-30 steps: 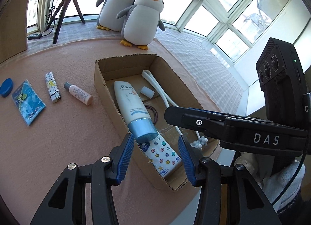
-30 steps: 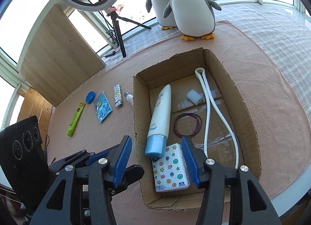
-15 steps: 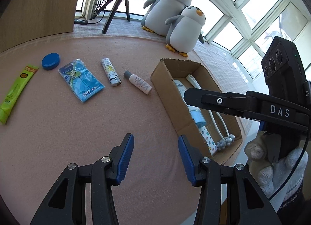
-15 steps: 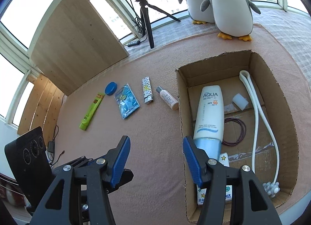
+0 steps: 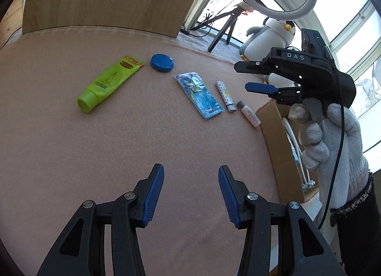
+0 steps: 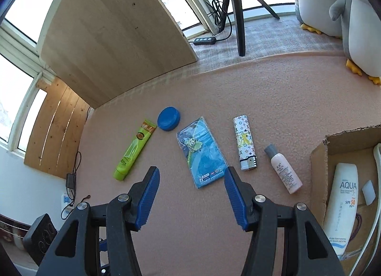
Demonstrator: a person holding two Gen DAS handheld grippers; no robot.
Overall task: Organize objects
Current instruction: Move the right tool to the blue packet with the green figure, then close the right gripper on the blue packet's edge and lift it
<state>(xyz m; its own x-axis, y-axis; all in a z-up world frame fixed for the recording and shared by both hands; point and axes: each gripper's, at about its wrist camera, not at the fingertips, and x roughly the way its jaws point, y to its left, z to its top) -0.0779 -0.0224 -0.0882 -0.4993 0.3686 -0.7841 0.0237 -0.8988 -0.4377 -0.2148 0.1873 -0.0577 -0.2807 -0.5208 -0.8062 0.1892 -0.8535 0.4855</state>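
Note:
Loose items lie in a row on the pink mat: a green tube (image 6: 134, 149) (image 5: 108, 83), a blue round lid (image 6: 168, 118) (image 5: 162, 62), a blue packet (image 6: 202, 154) (image 5: 198, 95), a patterned lighter (image 6: 245, 146) (image 5: 225, 96) and a small pink bottle (image 6: 283, 170) (image 5: 249, 114). The cardboard box (image 6: 319, 157) (image 5: 273, 130) at the right holds a white AQUA tube (image 6: 341, 207). My left gripper (image 5: 191, 195) is open and empty above bare mat. My right gripper (image 6: 191, 197) is open and empty, just short of the blue packet; it also shows in the left wrist view (image 5: 262, 78).
Two plush penguins (image 6: 357, 26) and a ring-light tripod (image 6: 238, 11) stand at the back by the windows. A wooden panel (image 6: 114, 37) leans at the back left. The mat's near edge runs beside the box. A power strip (image 6: 204, 40) lies behind the mat.
Both grippers have swung left, away from the box and toward the row of loose items. Both stay open and empty.

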